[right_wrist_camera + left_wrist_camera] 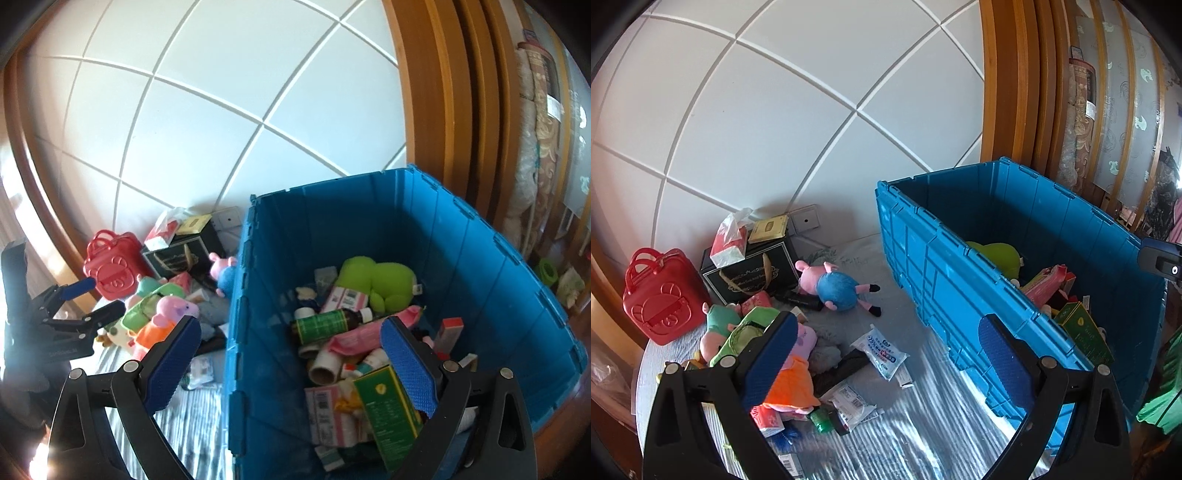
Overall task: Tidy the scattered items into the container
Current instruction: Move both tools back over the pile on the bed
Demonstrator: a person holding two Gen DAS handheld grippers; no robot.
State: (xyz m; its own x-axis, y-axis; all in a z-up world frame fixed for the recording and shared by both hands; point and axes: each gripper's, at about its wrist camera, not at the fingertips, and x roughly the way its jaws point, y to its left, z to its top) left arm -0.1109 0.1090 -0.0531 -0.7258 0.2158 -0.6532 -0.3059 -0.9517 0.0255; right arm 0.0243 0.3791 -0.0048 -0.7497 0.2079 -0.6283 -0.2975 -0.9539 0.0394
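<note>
Bright daylight, lower-left glare, fisheye warp

Blue crate (461, 236): one. Red case (661, 299): one. Black gift box (753, 273): one. Pig plush toys outside crate: three visible. Green plush (376, 284) in crate: one.

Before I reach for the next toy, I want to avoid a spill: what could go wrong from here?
1. The pig plush in the orange dress lies on a heap of toys and packets; pulling it may drag neighbours off the table edge.
2. The green box leans against the blue crate wall under the open right gripper; a drop there could tip it.
3. The open left gripper sits close to the crate wall and may knock it when swinging.
</note>
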